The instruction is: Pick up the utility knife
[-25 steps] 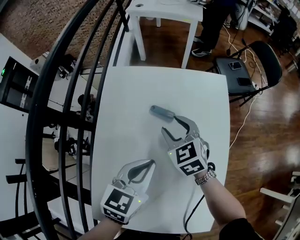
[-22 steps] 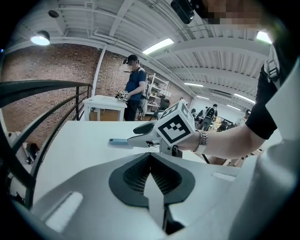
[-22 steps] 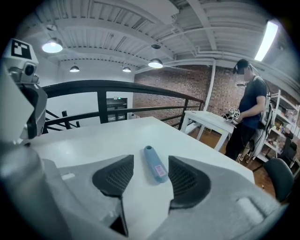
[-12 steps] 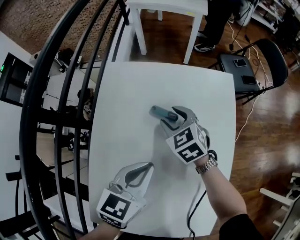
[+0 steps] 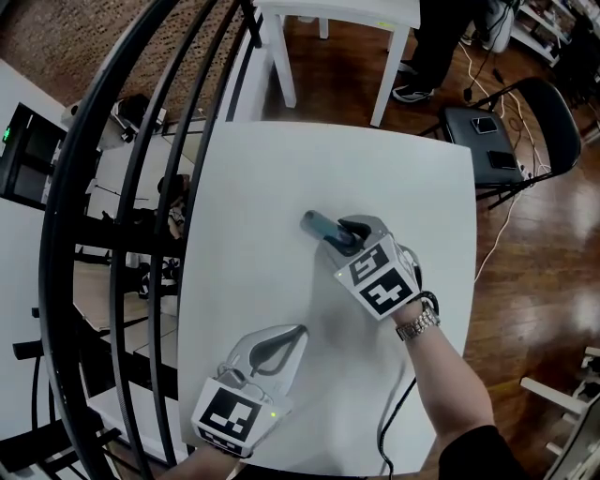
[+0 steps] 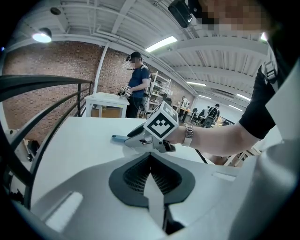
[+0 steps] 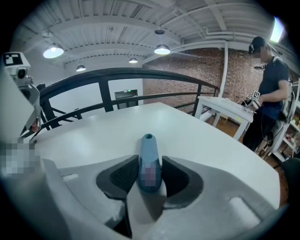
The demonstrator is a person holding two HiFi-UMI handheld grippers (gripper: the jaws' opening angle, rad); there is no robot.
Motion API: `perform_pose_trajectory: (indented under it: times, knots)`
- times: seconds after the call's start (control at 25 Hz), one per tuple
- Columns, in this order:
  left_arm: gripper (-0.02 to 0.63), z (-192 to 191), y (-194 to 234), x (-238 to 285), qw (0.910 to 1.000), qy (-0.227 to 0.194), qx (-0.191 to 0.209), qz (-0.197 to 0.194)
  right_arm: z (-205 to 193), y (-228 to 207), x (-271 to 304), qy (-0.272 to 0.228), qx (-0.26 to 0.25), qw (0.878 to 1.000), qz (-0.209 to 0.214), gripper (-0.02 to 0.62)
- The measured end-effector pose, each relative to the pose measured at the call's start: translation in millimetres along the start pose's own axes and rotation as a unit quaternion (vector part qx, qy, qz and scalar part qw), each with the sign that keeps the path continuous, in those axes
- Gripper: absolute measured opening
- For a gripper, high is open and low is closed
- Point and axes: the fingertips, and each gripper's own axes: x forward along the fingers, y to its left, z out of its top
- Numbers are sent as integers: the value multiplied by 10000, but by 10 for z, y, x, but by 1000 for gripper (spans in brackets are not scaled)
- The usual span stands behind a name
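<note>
The utility knife (image 5: 316, 225), a blue-grey handle, lies near the middle of the white table (image 5: 262, 159). My right gripper (image 5: 339, 234) sits over its near end, jaws closing with the handle between them. In the right gripper view the knife (image 7: 149, 161) stands straight ahead and both dark pads (image 7: 123, 177) lie against its sides. My left gripper (image 5: 298, 331) rests low at the table's near left, jaws together and empty. The left gripper view shows the left gripper (image 6: 151, 157) with its tips meeting, and the knife (image 6: 118, 138) beyond them, poking out of the right gripper.
A black curved railing (image 5: 141, 187) runs along the table's left side. Behind the table stand a small white table (image 5: 337, 14) and a person (image 5: 431, 37). A black folding chair (image 5: 497, 122) holding phones stands at the right, above a cable on the wooden floor.
My right gripper moved forward and down over the knife's near end, and its jaws narrowed around the handle. The left gripper stayed where it was.
</note>
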Motion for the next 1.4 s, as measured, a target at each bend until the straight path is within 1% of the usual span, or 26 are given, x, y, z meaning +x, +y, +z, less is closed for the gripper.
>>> perform_pose_trajectory:
  times: [0.04, 0.16, 0.44, 0.8, 1.16, 1.4]
  knots:
    - [17, 0, 1, -5, 10000, -2, 2, 9, 3, 19, -3, 20, -25, 10000, -5, 140]
    - [17, 13, -7, -19, 10000, -13, 20, 27, 6, 55, -25, 35, -56, 10000, -53, 138]
    - [17, 45, -69, -118, 9999, -83, 71, 74, 31, 169, -166, -111, 23, 9999, -118, 137]
    - [17, 116, -232, -439, 9995, -281, 160, 24, 73, 431, -505, -271, 172, 9989, -335, 135]
    - [17, 157, -564, -916, 9968, -672, 384, -206, 229, 953, -1272, -565, 414, 9948, -745, 135]
    - [17, 181, -842, -1484, 9932, -894, 642, -372, 339, 1558, -1920, -842, 652, 9885, -1073, 135]
